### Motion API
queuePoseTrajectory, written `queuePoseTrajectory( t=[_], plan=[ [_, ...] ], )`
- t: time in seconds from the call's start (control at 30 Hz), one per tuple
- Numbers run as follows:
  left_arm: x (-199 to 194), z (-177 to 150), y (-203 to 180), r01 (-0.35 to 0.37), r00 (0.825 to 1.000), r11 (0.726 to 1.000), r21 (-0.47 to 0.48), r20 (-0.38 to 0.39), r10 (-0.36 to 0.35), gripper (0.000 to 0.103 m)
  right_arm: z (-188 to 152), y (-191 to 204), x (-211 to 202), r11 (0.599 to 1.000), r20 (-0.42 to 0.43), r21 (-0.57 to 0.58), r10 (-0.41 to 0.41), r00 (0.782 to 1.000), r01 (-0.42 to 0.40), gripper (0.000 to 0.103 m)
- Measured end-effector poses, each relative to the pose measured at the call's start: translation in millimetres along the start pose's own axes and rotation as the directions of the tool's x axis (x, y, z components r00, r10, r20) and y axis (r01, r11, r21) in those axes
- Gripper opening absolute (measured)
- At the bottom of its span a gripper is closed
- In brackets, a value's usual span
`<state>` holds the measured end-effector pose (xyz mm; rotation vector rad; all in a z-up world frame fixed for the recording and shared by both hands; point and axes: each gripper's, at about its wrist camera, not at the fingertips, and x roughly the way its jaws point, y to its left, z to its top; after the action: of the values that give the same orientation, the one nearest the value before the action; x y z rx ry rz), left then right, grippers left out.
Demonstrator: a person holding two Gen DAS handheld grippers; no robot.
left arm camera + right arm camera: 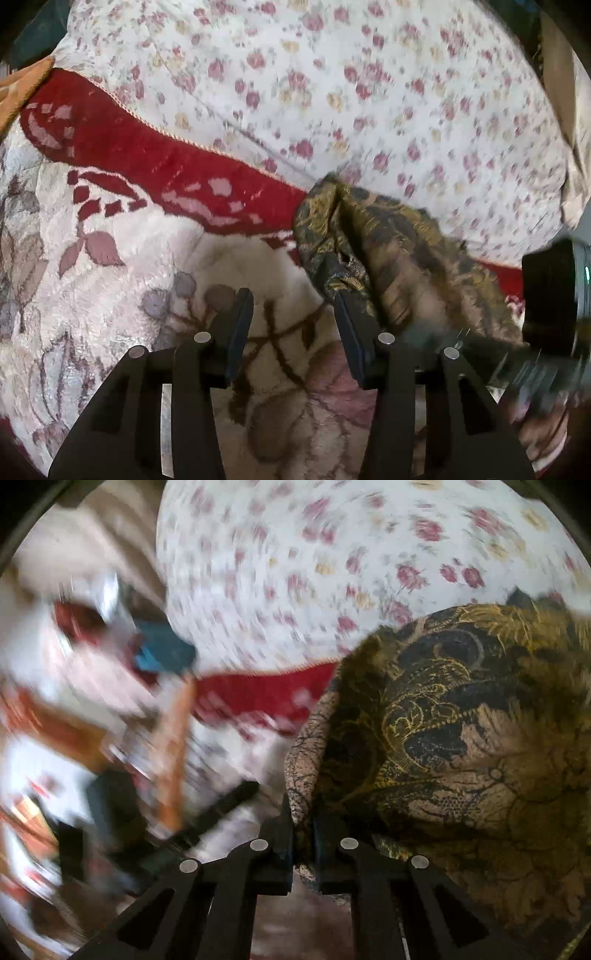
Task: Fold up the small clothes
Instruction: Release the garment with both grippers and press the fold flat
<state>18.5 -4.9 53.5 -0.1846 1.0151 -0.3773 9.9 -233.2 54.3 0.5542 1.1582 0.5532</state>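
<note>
The garment [461, 738] is a small piece of dark cloth with a gold and tan pattern. It fills the right half of the right wrist view and sits at centre right in the left wrist view, bunched and lifted off the blanket [110, 266] beneath it. It looks thin, light and limp: it sags into deep creases and will slump wherever it is not held, so it probably needs a hold at two corners or along a hem to be drawn flat. A hold in the middle would only gather it into a wad.

The right gripper [303, 834] is pressed nearly together on a rolled edge of the garment at lower centre of its view, the cloth pinched between the pads. The left gripper [291, 332] stands spread at bottom centre of its view with nothing between its fingers; the garment's near edge lies just beside its right-hand finger, whether touching is unclear. A free edge there looks like the likeliest second hold.

Further out, the blanket's red border [147, 155] crosses the frame, with a rose-print sheet [332, 74] filling the top. The left of the right wrist view is too blurred to read.
</note>
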Motion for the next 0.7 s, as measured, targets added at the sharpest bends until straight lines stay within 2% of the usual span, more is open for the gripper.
queuePoseTrajectory(
  t=[0.03, 0.07, 0.1, 0.17, 0.23, 0.3, 0.37, 0.4, 0.43, 0.47, 0.53, 0.6, 0.63, 0.7],
  plan=[
    [2.3, -0.1, 0.7, -0.009, 1.000, 1.000, -0.004, -0.002, 0.009, 0.045, -6.7, 5.1, 12.7, 0.999, -0.053, -0.036, -0.043, 0.998, 0.041, 0.013],
    [2.9, -0.3, 2.0, -0.014, 1.000, 1.000, -0.008, -0.001, 0.014, 0.045, -13.9, 10.4, 21.2, 0.997, -0.098, -0.068, -0.053, 0.994, 0.046, 0.015],
    [2.7, -0.1, 3.5, -0.013, 1.000, 1.000, -0.014, 0.003, 0.013, 0.045, -17.9, 13.7, 18.9, 0.996, -0.087, -0.084, -0.038, 0.995, 0.031, 0.017],
    [0.0, 0.7, 5.4, 0.003, 1.000, 1.000, -0.024, 0.024, -0.003, 0.045, -23.1, 15.7, -1.1, 0.996, -0.025, -0.089, 0.005, 1.000, -0.007, 0.029],
    [-1.7, 2.1, 2.1, 0.045, 0.998, 0.999, -0.019, 0.042, -0.044, 0.045, -28.8, 12.2, -21.4, 0.996, 0.035, -0.085, 0.024, 0.999, -0.021, 0.050],
    [-1.7, 2.6, -6.5, 0.102, 0.994, 0.995, 0.001, 0.042, -0.101, 0.047, -37.4, 0.7, -29.0, 0.997, 0.081, -0.072, -0.009, 0.997, 0.015, 0.052],
    [0.4, 1.8, -20.4, 0.155, 0.987, 0.987, 0.033, 0.030, -0.156, 0.055, -46.6, -11.2, -13.1, 0.997, 0.003, -0.058, -0.050, 0.999, 0.051, 0.052],
    [3.0, -0.5, -30.7, 0.184, 0.983, 0.981, 0.060, 0.017, -0.185, 0.060, -52.0, -14.4, -10.9, 0.997, -0.003, -0.060, -0.047, 0.999, 0.046, 0.053],
    [5.2, -2.4, -37.1, 0.197, 0.980, 0.977, 0.079, 0.004, -0.198, 0.060, -54.6, -14.2, -16.7, 0.997, 0.026, -0.067, -0.033, 0.999, 0.034, 0.052],
    [9.4, -5.7, -45.0, 0.201, 0.980, 0.974, 0.106, -0.018, -0.200, 0.060, -55.7, -15.1, -24.8, 0.998, 0.016, -0.057, -0.023, 1.000, 0.023, 0.052],
    [23.3, -14.5, -58.6, 0.130, 0.990, 0.979, 0.159, -0.066, -0.121, 0.060, -58.5, -19.0, -53.6, 0.998, 0.047, -0.040, -0.041, 0.998, 0.043, 0.052],
    [38.8, -21.4, -63.2, 0.078, 0.992, 0.979, 0.187, -0.116, -0.057, 0.060, -64.6, -27.5, -89.5, 0.987, 0.143, -0.060, -0.137, 0.980, 0.147, 0.052],
    [47.9, -24.6, -62.8, 0.046, 0.989, 0.980, 0.193, -0.148, -0.017, 0.060, -67.7, -35.7, -110.8, 0.972, 0.184, -0.060, -0.214, 0.959, 0.228, 0.052],
    [47.7, -24.9, -60.7, 0.039, 0.992, 0.983, 0.181, -0.125, -0.016, 0.060, -75.1, -63.5, -147.3, 0.929, 0.228, -0.008, -0.358, 0.905, 0.369, 0.052]
  ],
)
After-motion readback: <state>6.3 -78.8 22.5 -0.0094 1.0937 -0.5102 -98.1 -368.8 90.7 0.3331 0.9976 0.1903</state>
